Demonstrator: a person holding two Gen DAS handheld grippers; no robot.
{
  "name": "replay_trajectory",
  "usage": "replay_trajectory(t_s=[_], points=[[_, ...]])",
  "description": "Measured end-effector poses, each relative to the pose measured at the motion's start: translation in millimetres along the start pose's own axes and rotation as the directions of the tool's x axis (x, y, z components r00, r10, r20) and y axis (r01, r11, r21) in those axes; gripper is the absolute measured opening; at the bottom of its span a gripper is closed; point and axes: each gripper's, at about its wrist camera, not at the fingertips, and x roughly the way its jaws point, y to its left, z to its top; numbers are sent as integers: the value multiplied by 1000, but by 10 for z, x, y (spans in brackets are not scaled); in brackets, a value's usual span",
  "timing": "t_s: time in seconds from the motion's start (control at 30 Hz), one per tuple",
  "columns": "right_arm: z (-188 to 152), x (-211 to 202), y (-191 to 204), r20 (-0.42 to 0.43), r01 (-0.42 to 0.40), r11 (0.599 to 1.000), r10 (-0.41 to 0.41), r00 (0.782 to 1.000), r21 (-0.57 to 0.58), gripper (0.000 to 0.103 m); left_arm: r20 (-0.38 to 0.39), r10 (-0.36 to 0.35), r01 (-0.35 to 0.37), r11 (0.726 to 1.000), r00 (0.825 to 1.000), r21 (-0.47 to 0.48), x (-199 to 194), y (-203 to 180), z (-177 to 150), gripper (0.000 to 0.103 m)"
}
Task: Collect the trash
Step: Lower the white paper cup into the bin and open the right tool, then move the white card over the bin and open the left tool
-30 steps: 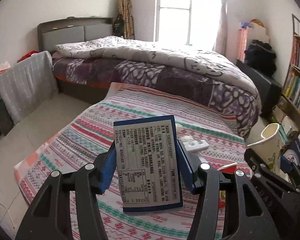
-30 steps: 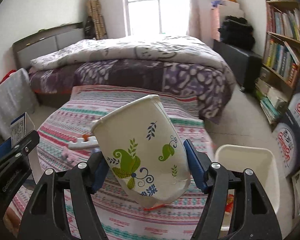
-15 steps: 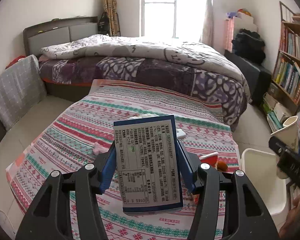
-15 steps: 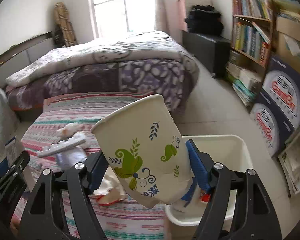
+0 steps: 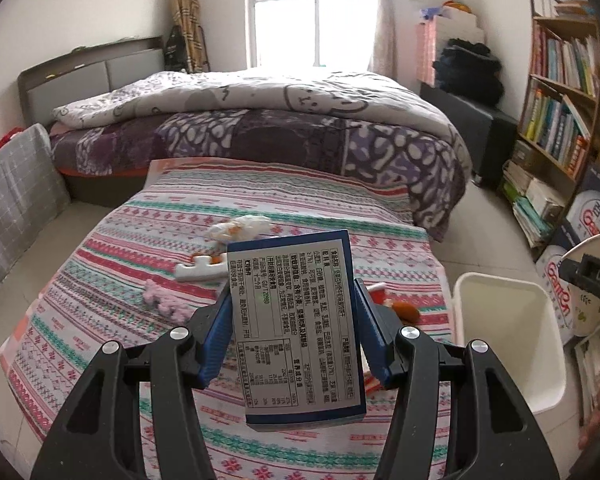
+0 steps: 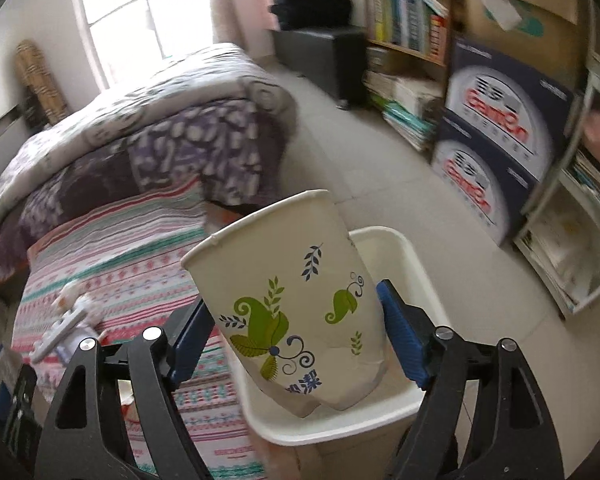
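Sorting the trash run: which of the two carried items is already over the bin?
The paper cup, with the white bin right behind it; the blue box hangs over the striped cloth.

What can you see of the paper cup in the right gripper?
The paper cup is cream with green leaf and blue swirl prints and a rolled rim. Its lower part is dented. It tilts, mouth up and to the left, above the white bin beside the patterned bedspread. It sits between the blue pads of the right gripper, whose jaws have just been opening; a gap shows at the right pad.
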Motion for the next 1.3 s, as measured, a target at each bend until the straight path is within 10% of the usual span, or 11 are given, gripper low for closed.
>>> replay_trajectory(t_s=[0.6, 1.13, 1.3], points=[[184, -17, -829, -10, 96, 980, -95, 995, 173, 91, -86, -233, 241, 966, 969, 93, 89, -985, -60, 56], [388, -112, -1286, 13, 64, 947, -72, 997, 316, 93, -189, -464, 492, 858, 865, 146, 165, -1788, 224, 56], [401, -136, -1257, 31, 64, 945, -78, 996, 320, 95, -177, -479, 502, 856, 860, 121, 182, -1854, 190, 83]])
